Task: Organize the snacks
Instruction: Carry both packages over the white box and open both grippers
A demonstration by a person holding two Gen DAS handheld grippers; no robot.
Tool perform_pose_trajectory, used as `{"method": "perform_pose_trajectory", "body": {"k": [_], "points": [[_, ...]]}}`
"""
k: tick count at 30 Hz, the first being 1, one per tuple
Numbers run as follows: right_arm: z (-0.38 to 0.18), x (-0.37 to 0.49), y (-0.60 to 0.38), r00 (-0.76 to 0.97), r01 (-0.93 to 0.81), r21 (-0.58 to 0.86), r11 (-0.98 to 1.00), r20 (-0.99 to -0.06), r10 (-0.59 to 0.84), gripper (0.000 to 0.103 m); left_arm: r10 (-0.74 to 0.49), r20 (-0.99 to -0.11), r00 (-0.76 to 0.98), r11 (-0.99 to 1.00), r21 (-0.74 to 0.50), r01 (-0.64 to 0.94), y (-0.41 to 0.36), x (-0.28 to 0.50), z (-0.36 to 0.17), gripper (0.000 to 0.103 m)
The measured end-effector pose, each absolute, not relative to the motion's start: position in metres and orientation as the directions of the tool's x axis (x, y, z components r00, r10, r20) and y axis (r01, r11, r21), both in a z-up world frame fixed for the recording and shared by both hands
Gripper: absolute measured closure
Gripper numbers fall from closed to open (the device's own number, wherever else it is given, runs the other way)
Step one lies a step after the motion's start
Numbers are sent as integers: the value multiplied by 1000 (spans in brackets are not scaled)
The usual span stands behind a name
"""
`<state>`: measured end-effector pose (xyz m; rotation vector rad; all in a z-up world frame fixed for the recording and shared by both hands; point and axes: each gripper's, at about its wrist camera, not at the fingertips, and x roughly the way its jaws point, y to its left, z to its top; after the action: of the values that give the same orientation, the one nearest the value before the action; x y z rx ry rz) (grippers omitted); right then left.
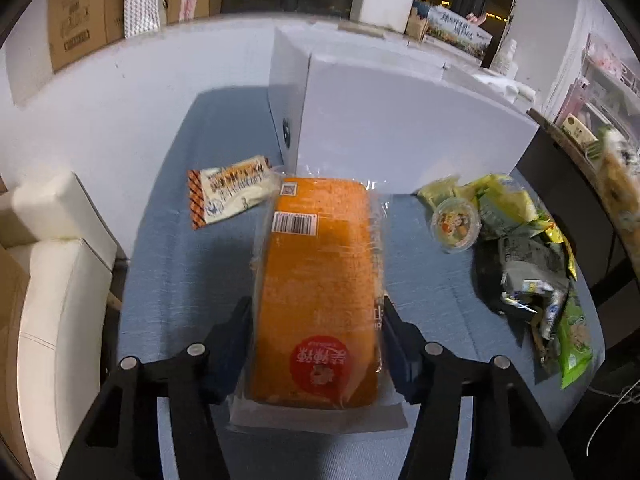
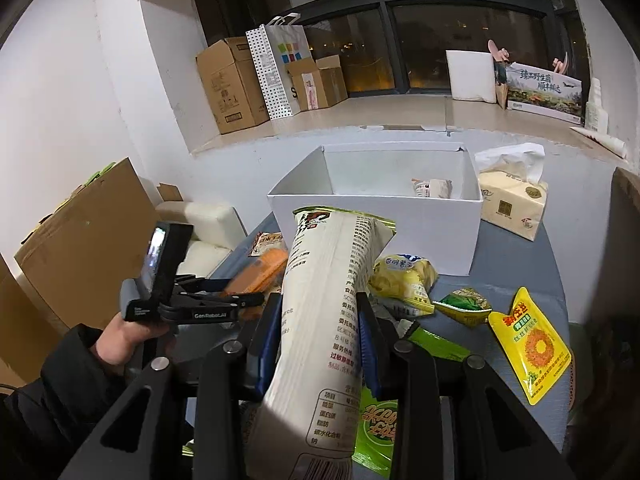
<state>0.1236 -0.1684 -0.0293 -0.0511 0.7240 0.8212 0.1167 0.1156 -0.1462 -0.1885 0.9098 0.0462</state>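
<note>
Claws: one packet each

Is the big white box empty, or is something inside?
Not empty. The open white box shows one small wrapped snack lying in its far right corner.

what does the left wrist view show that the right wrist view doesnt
Only the left wrist view: the left gripper clamped on the orange loaf pack, its barcode showing, and a round jelly cup.

Only the right wrist view: the right gripper clamped on a tall cream snack bag, the open inside of the white box, a tissue pack and a yellow pouch.

Both: the white box, blue table, orange loaf pack.
</note>
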Motion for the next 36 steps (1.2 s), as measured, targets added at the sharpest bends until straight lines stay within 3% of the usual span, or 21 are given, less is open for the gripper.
{"method": "perform_pose_trajectory", "body": {"k": [8, 14, 20, 28, 30, 32, 33, 34, 35, 36], "points": [[-28, 133, -167, 492, -657, 233, 717, -588, 642, 65, -92, -680, 727, 976, -208, -70, 106, 91, -87, 39], [-9, 183, -166, 554, -604, 236, 761, -563, 614, 65, -95, -617, 781, 977, -208, -45, 90, 133, -33, 39], [6, 270, -142, 590, -552, 218, 805, -581, 561, 65, -63, -615, 786, 978, -194, -73, 90, 209, -9, 39], [1, 350, -113, 591, -536, 147, 831, -638, 494, 65, 3, -667, 745, 976, -160, -148, 105, 290, -23, 39], [-2, 365, -112, 582, -527, 166, 833, -644, 496, 64, 12, -678, 735, 974, -157, -161, 107, 300, -29, 32], [-6, 378, -109, 575, -514, 168, 841, -660, 484, 63, 12, -707, 707, 973, -155, -172, 110, 307, -36, 10], [-9, 384, -107, 570, -513, 159, 843, -671, 474, 49, 40, -720, 693, 969, -140, -202, 112, 310, -39, 7], [-12, 389, -106, 576, -498, 139, 856, -685, 447, 11, 60, -718, 693, 968, -129, -217, 113, 309, -40, 3], [-13, 389, -107, 598, -481, 128, 868, -675, 431, 0, 68, -714, 697, 968, -122, -219, 114, 308, -41, 1], [-14, 389, -109, 613, -470, 124, 874, -666, 425, 0, 65, -714, 698, 970, -120, -213, 116, 307, -42, 0]]}}
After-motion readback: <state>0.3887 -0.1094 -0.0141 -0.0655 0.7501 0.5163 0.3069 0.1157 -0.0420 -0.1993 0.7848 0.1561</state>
